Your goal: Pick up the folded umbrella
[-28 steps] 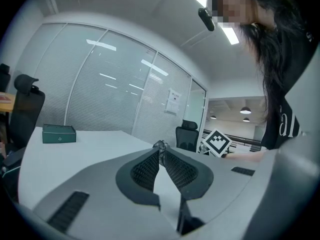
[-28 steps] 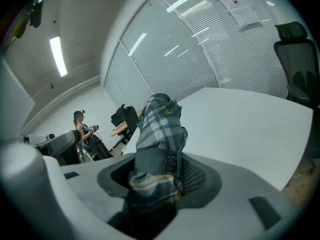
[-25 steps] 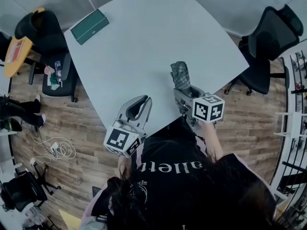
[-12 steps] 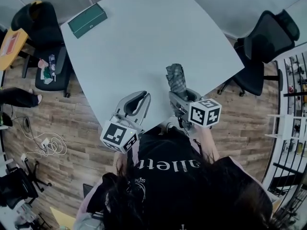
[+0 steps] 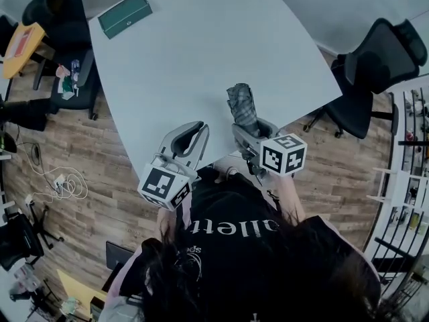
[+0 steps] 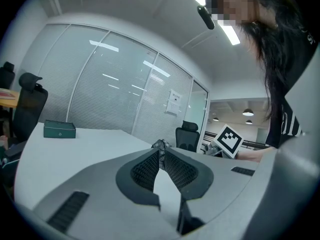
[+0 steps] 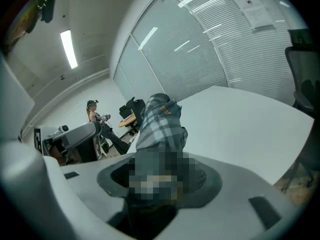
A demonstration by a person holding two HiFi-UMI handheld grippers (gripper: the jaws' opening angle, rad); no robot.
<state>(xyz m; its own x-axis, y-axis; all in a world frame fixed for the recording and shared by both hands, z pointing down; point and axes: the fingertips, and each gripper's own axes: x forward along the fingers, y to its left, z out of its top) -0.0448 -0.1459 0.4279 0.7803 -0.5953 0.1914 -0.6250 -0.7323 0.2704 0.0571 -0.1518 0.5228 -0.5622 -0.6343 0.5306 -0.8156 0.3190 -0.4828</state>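
Observation:
The folded umbrella [image 5: 241, 103], grey plaid fabric, sticks out over the near edge of the pale table [image 5: 201, 45]. My right gripper [image 5: 249, 131] is shut on its near end. In the right gripper view the umbrella [image 7: 160, 121] runs forward from between the jaws of that gripper [image 7: 157, 174]. I cannot tell whether its far end touches the table. My left gripper [image 5: 196, 127] hovers at the table edge to the left, shut with its tips meeting on nothing. In the left gripper view, the umbrella's tip [image 6: 161, 144] shows just beyond that gripper [image 6: 159, 155].
A green box [image 5: 125, 15] lies at the table's far left corner. Black office chairs stand at the right [image 5: 379, 52] and the far left [image 5: 60, 19]. Cables [image 5: 64, 186] lie on the wooden floor. A person [image 7: 93, 111] stands in the background of the right gripper view.
Both grippers have drifted a little to the left along the table edge in the head view. The umbrella has moved with the right gripper, still gripped.

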